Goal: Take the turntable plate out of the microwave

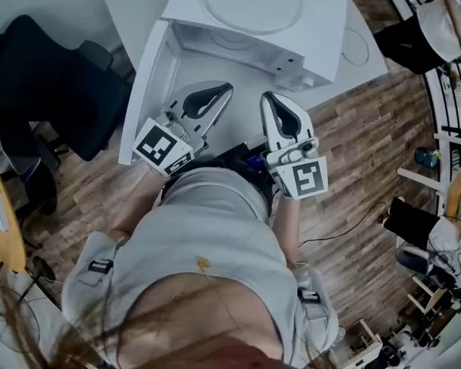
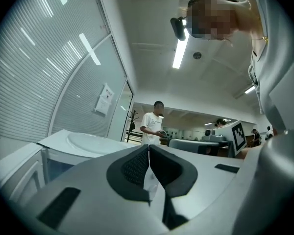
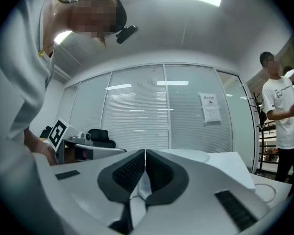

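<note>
The round white turntable plate (image 1: 253, 2) lies flat on top of the white microwave (image 1: 311, 48), whose door (image 1: 147, 91) hangs open to the left. In the left gripper view the plate (image 2: 90, 142) shows at the left, on the microwave's top. Both grippers hover side by side in front of the open cavity, pointing level at it and apart from the plate. My left gripper (image 1: 219, 92) (image 2: 149, 148) is shut with nothing between its pads. My right gripper (image 1: 269, 98) (image 3: 144, 153) is likewise shut and empty.
The microwave stands on a white table (image 1: 134, 6) over a wooden floor. A dark office chair (image 1: 54, 91) is at the left. A thin ring (image 1: 355, 46) lies on the table right of the microwave. A person in a white T-shirt (image 3: 284, 111) stands further off.
</note>
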Available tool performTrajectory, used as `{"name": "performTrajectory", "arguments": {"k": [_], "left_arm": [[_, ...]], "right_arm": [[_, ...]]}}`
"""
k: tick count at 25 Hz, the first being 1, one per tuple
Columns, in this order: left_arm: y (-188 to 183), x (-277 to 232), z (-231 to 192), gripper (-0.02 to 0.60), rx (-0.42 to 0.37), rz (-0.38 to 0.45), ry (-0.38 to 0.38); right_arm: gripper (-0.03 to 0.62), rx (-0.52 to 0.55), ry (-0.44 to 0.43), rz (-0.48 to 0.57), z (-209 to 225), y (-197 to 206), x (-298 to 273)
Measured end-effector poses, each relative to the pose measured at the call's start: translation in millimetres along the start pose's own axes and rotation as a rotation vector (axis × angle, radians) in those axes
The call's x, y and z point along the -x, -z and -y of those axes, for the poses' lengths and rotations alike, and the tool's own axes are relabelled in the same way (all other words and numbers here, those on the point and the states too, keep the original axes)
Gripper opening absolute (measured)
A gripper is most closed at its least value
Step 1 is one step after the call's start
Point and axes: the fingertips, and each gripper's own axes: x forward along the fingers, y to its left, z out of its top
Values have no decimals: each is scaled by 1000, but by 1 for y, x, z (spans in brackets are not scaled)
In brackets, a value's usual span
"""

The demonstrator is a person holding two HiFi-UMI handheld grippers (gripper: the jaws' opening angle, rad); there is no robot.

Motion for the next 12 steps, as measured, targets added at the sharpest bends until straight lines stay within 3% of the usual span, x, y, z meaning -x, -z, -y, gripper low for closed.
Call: {"name": "performTrajectory", "arguments": {"k": [5, 12], "left_arm": [[-8, -2, 7, 31, -38, 10, 10], [2, -2, 2, 31, -31, -9, -17]], "right_arm": [[17, 7, -24, 8, -4, -8, -1], [16, -4, -42, -6, -3, -2, -4]]}}
